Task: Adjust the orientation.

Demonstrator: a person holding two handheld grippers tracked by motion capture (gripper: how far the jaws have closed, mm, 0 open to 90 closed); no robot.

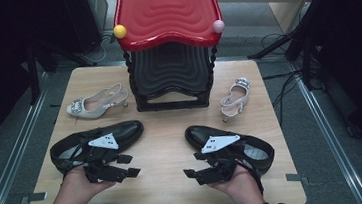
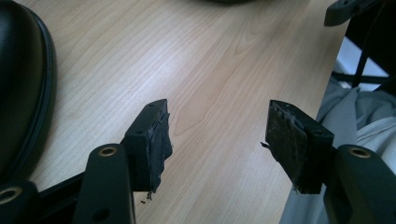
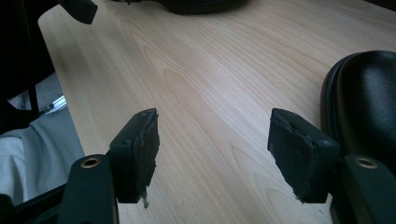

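While idle over bare table (image 1: 162, 134): left gripper (image 1: 130, 165) and right gripper (image 1: 190, 176), jaws apart, nothing held. Black shoes at 9 (image 1: 97, 138) and 3 o'clock (image 1: 231, 145), ungrasped; pick-up step pending. Next, probably: turn toward shoe, close on rim.

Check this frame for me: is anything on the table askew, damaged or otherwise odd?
Mostly the pads: on both the left gripper and right gripper the black padding looks frayed and ragged at its edges. The two pale heeled sandals lie apart on opposite sides of the rack, at different angles.
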